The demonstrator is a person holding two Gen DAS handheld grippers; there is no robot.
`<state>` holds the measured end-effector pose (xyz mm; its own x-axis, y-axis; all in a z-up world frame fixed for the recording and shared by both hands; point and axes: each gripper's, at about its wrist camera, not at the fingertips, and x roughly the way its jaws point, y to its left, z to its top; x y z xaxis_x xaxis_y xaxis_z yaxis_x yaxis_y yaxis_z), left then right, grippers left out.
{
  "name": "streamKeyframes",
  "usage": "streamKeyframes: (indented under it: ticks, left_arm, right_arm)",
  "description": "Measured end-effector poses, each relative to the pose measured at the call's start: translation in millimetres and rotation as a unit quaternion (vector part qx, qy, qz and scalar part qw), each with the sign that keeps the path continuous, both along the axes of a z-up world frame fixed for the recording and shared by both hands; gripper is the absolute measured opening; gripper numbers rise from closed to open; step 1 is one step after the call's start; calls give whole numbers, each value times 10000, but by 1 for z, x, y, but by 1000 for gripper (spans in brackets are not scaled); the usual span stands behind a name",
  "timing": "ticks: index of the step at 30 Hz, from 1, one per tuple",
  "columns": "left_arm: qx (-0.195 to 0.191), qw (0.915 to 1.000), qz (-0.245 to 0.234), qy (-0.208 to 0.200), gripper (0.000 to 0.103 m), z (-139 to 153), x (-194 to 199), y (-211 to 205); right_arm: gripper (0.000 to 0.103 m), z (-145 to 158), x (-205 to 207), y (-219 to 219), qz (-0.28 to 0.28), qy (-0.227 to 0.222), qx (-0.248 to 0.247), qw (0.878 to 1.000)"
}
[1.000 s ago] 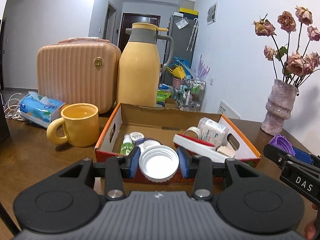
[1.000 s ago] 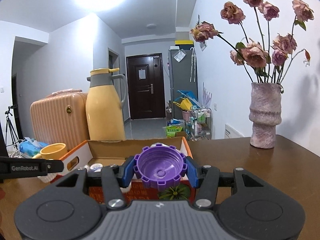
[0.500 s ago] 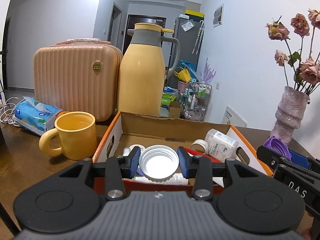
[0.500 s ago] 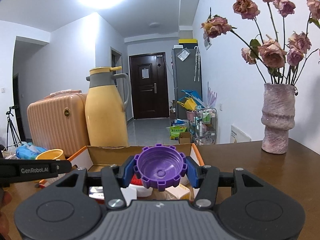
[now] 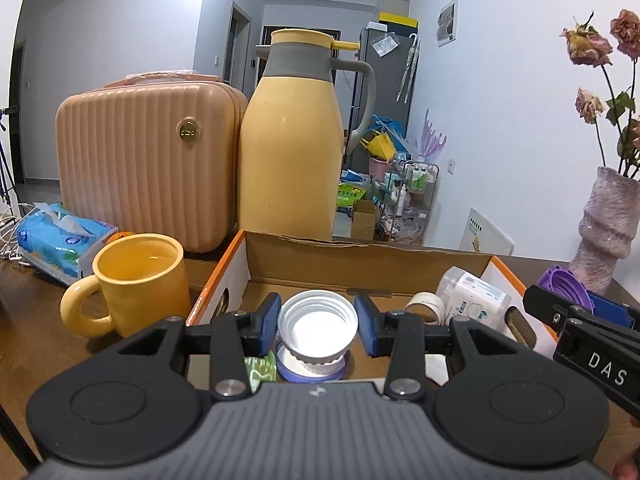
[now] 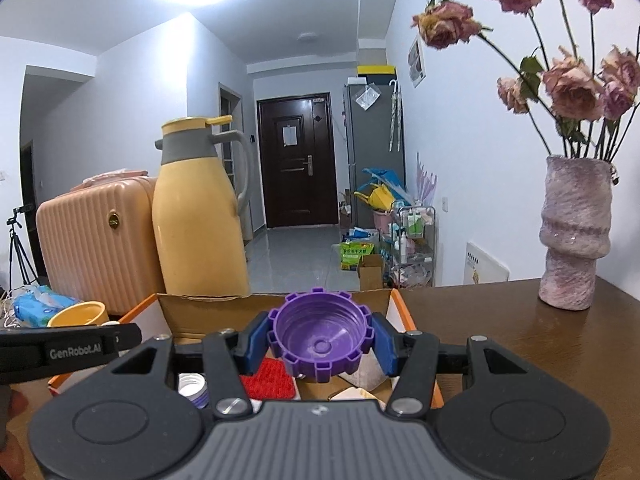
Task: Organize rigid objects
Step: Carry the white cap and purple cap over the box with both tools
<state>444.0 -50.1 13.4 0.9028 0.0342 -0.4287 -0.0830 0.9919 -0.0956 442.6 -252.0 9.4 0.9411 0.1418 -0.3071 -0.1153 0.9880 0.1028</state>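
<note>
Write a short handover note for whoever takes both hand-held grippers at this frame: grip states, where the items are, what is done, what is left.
Left hand-held gripper: shut on the white cap, held over the cardboard box.
Right hand-held gripper: shut on the purple cap, also over the box.
Done: several small items, among them a tape roll and a white packet, lie in the box.
Left: release both caps into it.

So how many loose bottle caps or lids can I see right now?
3 clearly: a white cap in the left gripper, a purple cap in the right gripper, and a white-and-blue lid in the cardboard box. More may be hidden.
</note>
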Motion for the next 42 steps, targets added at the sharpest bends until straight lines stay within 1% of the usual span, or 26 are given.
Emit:
streamKeyframes:
  ticks: [9,17,25,42]
  left_arm:
    - [154,9999,34,14,41,-3,25,-1]
    - [260,9996,86,21,41,-7,43,1]
    - [371,9993,100,17,41,-9,55,2]
    - [482,9987,106,162,41,-16,78,11]
  right_arm:
    - [52,-7,24,2,59,101,-104,9999]
    - [52,-12,38,2,127,203,-122,9996]
    - [52,-17,51,3,171,302,-243,9991]
    - [52,-25,71,3,295,471,-380,9977]
